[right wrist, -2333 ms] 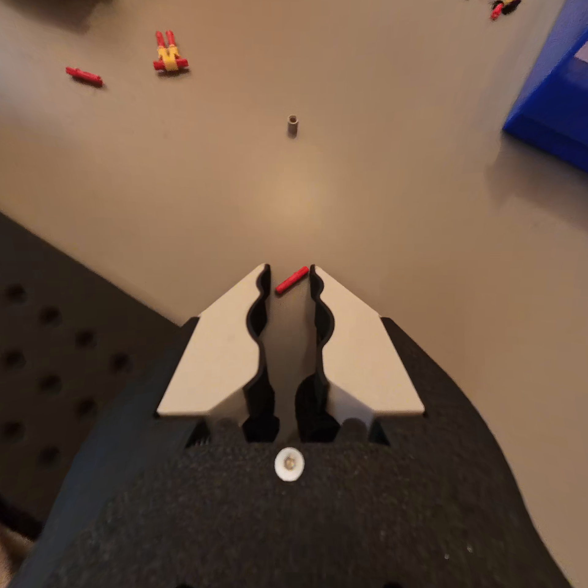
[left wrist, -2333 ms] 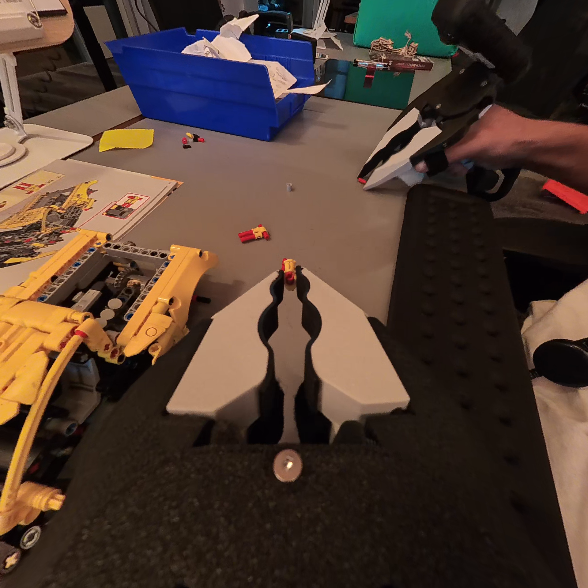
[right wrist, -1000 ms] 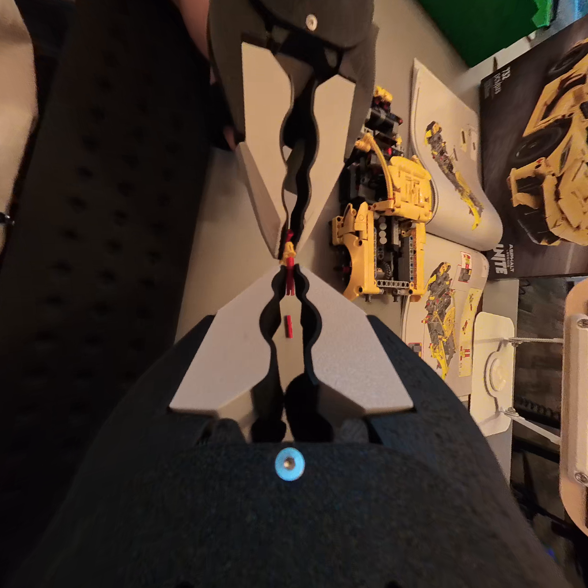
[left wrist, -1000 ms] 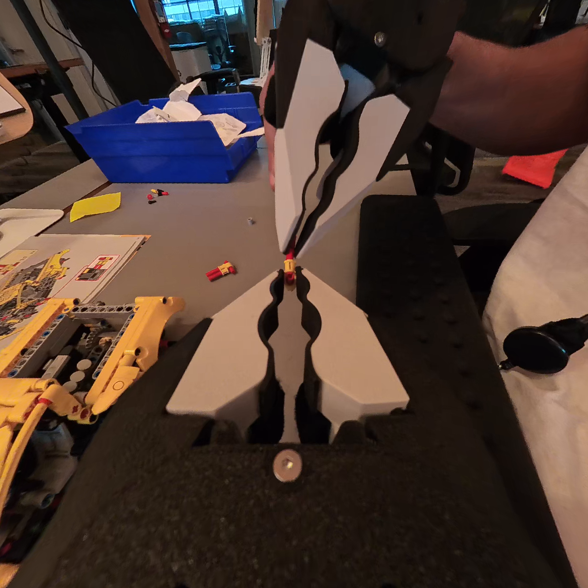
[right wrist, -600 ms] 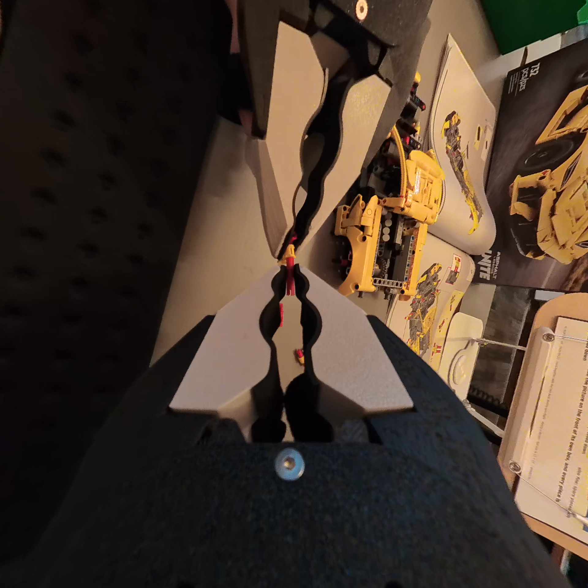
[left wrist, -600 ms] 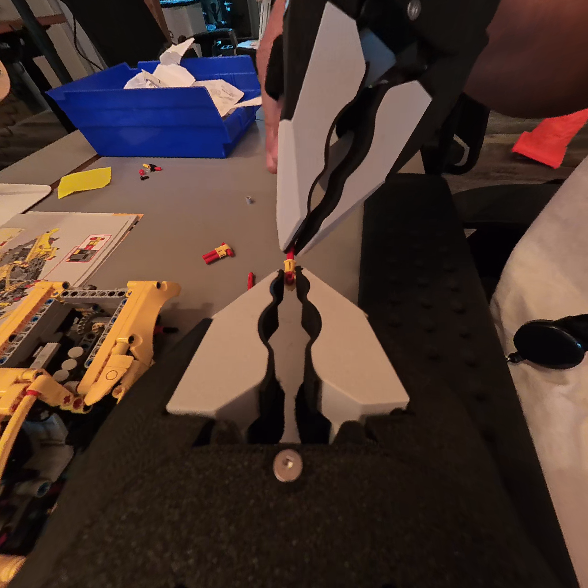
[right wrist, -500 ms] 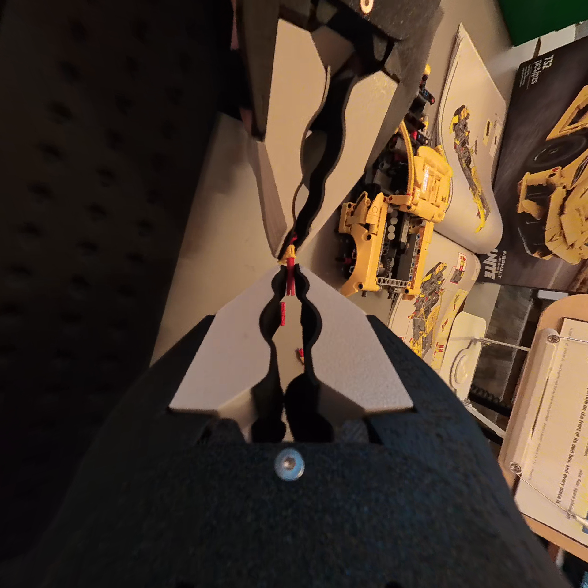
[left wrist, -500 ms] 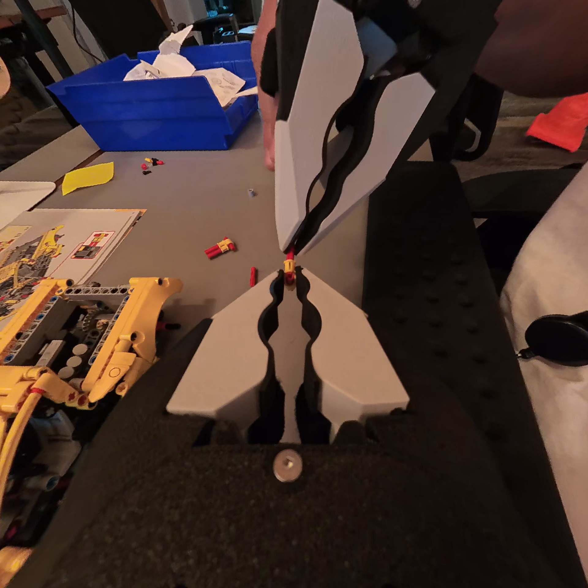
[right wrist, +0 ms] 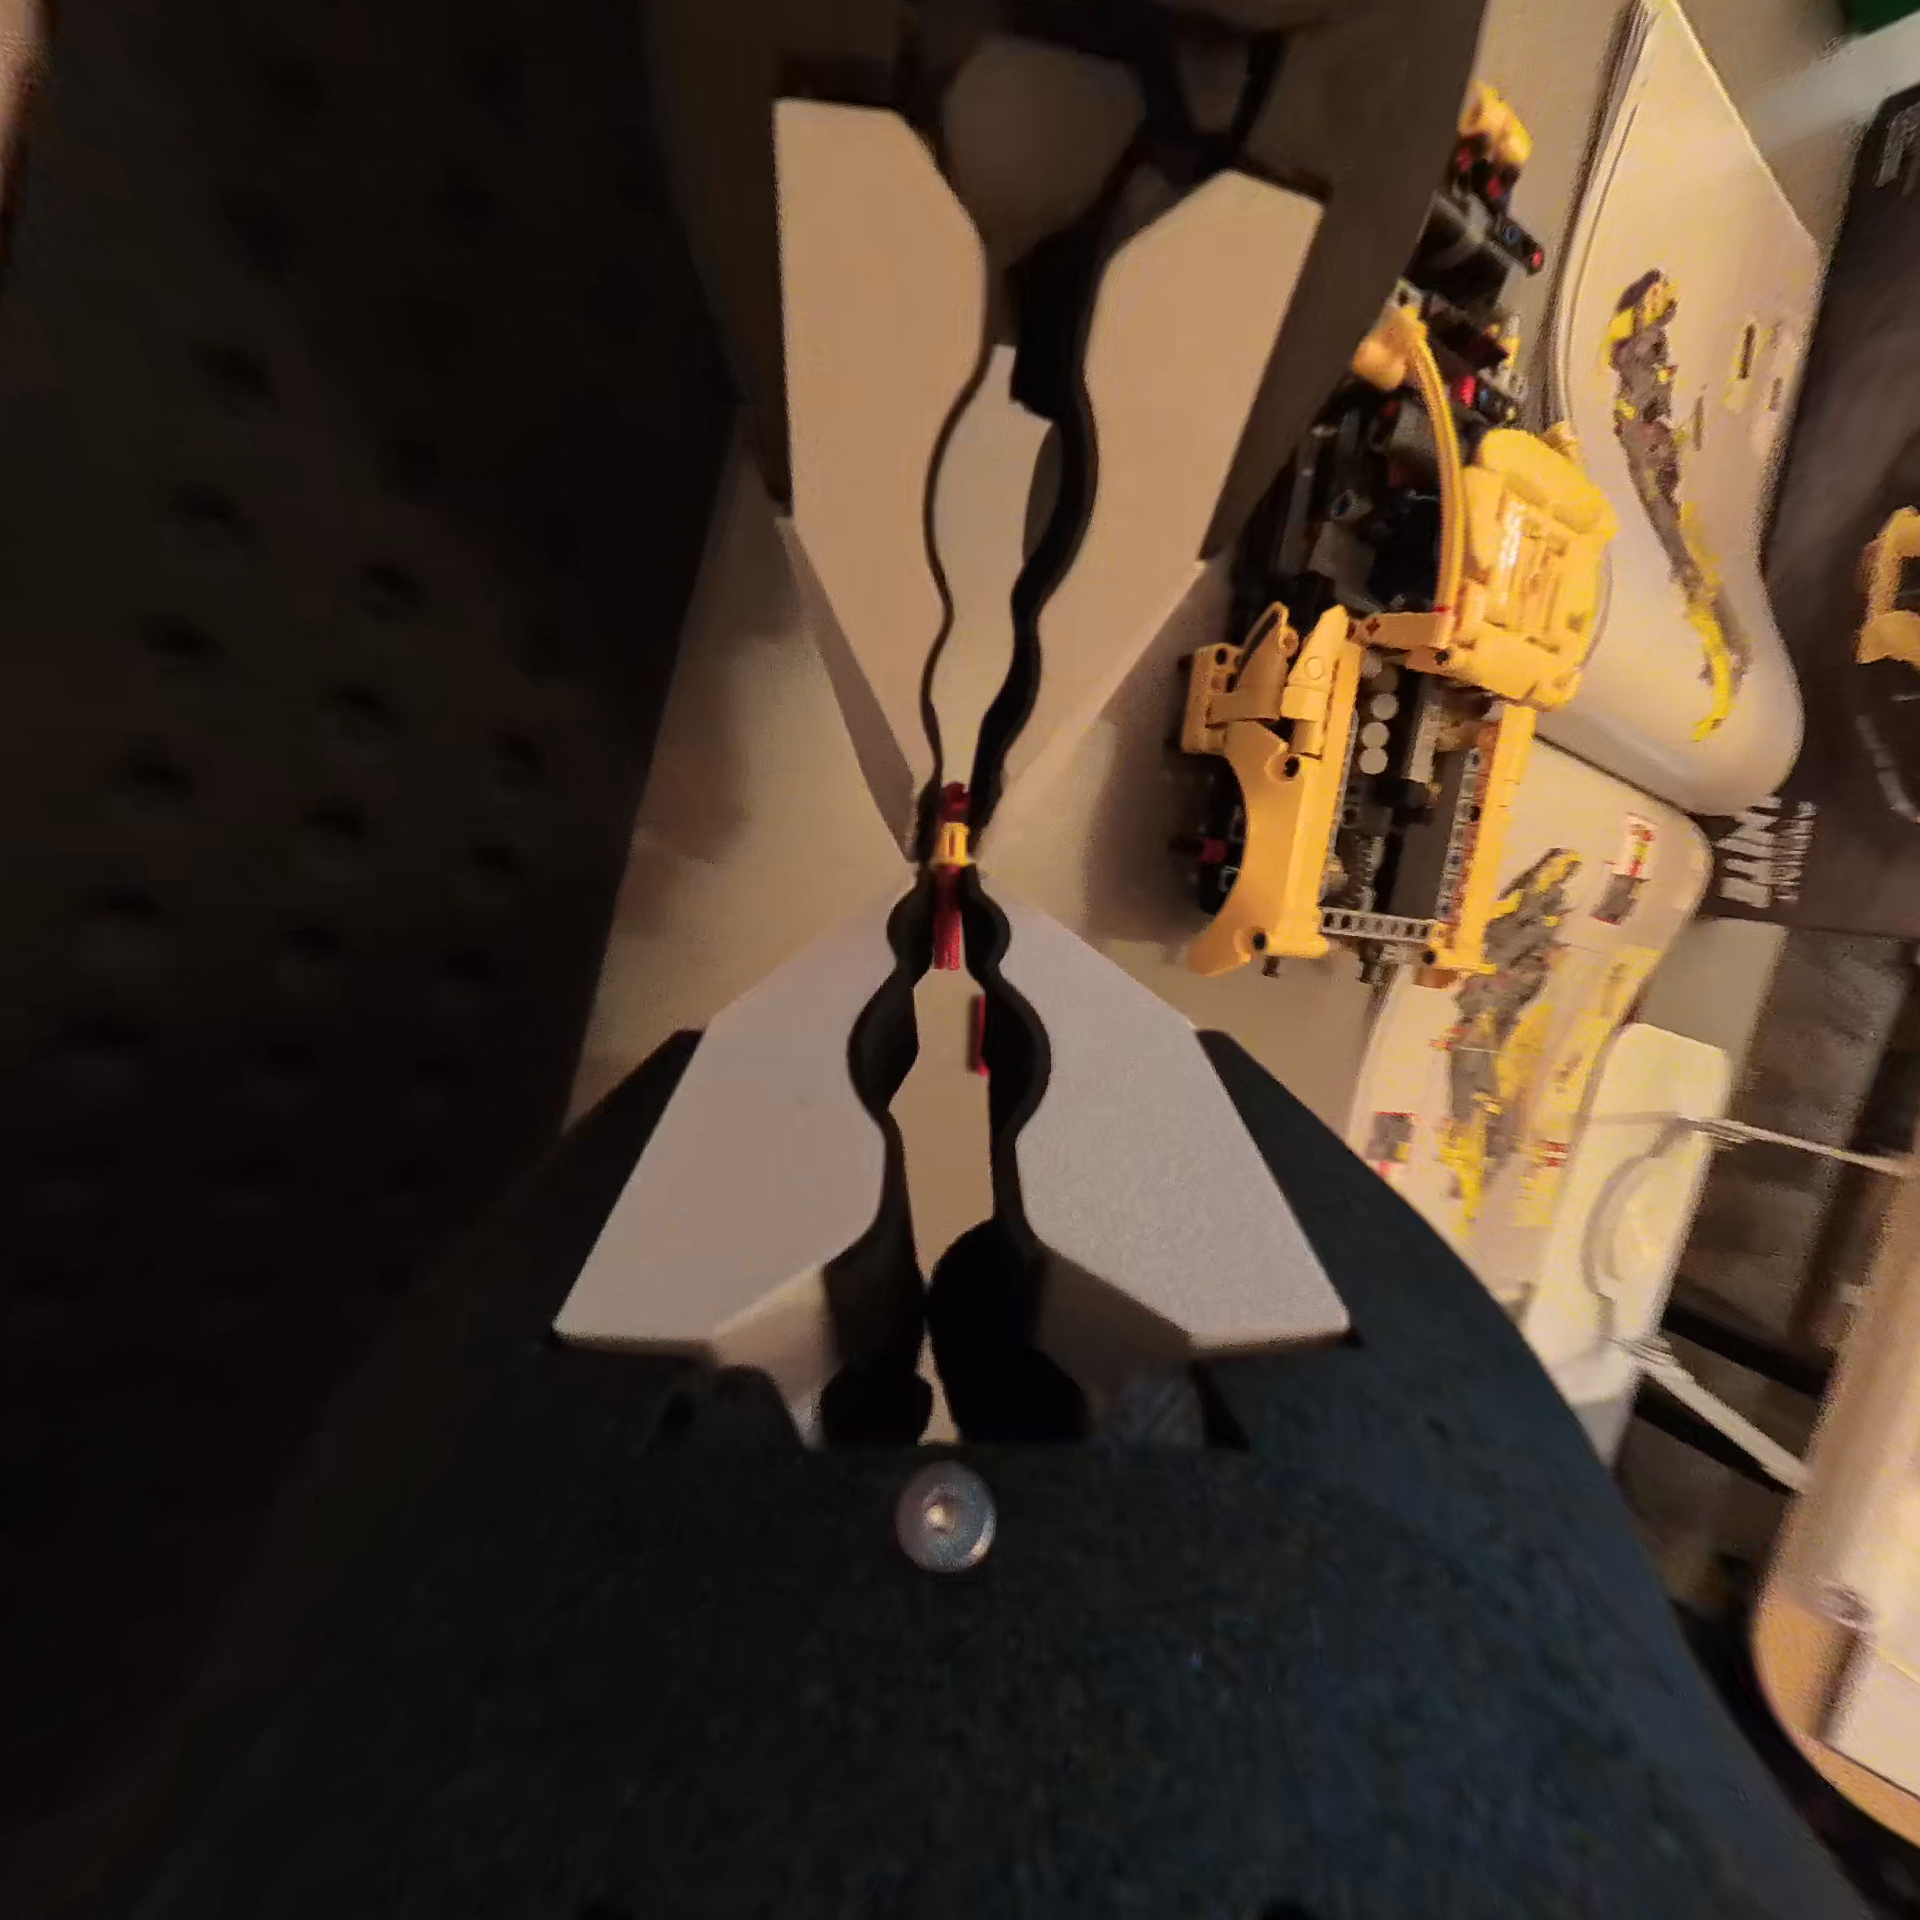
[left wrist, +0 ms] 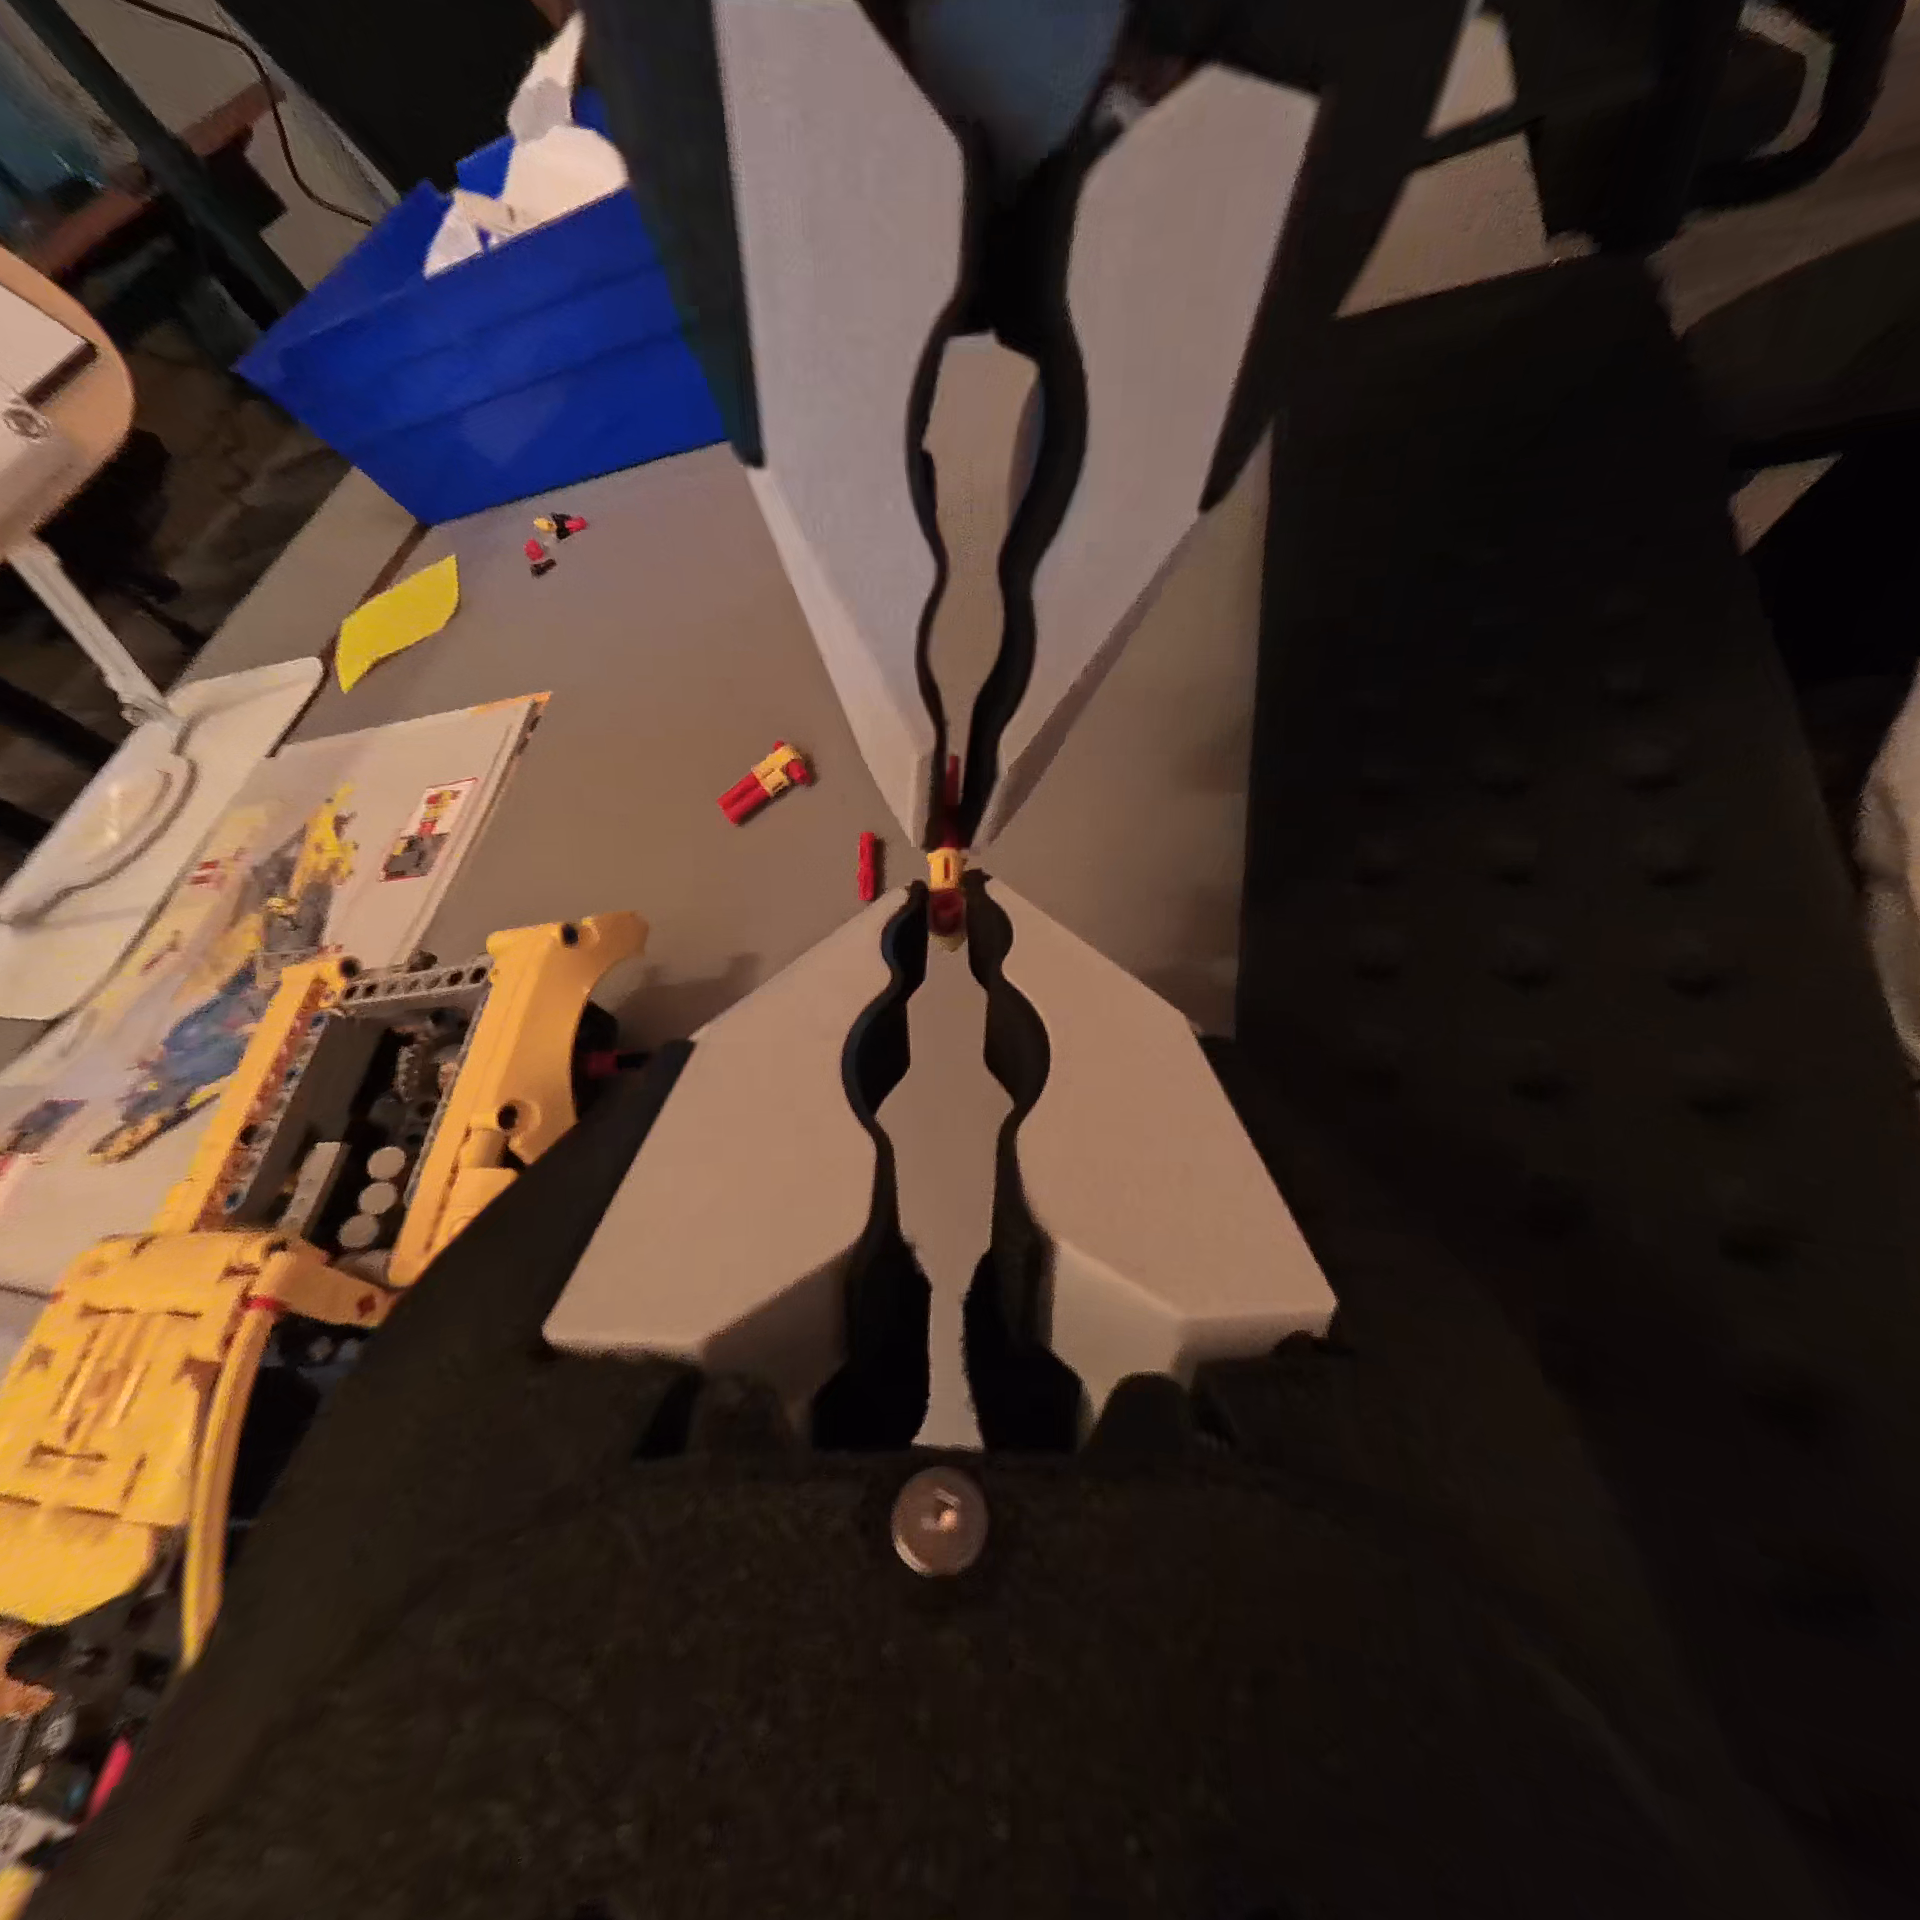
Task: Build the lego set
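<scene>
Meeting tip to tip above the table [left wrist: 665, 665], left tool [left wrist: 943, 914] clamps the yellow connector [left wrist: 943, 864] — right tool [right wrist: 943, 925], lately carrying it over, now presses its red pin [right wrist: 945, 930] in.

left gripper [left wrist: 945, 902] and right gripper [right wrist: 945, 914] clamped, tips meeting

Dim warm light, motion blur, wide-angle distortion
</scene>
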`<state>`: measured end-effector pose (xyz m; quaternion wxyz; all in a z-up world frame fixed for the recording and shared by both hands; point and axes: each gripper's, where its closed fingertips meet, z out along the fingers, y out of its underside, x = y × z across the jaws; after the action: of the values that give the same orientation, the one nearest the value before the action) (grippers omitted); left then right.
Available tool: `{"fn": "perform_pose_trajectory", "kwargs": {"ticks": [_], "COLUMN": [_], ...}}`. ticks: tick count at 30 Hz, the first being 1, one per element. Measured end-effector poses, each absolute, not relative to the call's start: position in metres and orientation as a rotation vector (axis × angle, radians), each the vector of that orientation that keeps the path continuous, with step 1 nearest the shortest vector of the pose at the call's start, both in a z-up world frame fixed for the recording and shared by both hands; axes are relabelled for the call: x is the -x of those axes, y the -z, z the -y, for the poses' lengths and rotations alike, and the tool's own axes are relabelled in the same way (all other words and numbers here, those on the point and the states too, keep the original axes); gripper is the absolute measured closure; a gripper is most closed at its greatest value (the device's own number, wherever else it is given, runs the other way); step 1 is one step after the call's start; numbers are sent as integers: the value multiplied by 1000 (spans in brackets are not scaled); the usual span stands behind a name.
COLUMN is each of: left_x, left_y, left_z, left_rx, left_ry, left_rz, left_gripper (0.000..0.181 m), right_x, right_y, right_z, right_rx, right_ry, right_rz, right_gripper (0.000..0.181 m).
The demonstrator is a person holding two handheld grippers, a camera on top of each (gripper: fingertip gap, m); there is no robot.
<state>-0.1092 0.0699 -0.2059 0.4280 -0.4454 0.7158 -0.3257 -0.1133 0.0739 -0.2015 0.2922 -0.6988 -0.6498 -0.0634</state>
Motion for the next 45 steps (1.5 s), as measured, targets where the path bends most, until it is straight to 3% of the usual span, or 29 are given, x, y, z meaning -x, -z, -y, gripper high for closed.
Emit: {"fn": "perform_pose_trajectory", "kwargs": {"ticks": [18,45], "left_x": [110,112], "left_y": [192,190], "left_z": [-71,-69], "left_rx": [1117,1099], "left_ry": [914,905], "left_rz": [-1717,-1724], "left_gripper": [175,176], "right_x": [104,114], "right_y": [179,181], "right_z": [-70,-72], "right_rx": [1923,1859], "right_ry": [-465,-567], "right_rz": [1187,1160], "right_gripper": [171,178]}}
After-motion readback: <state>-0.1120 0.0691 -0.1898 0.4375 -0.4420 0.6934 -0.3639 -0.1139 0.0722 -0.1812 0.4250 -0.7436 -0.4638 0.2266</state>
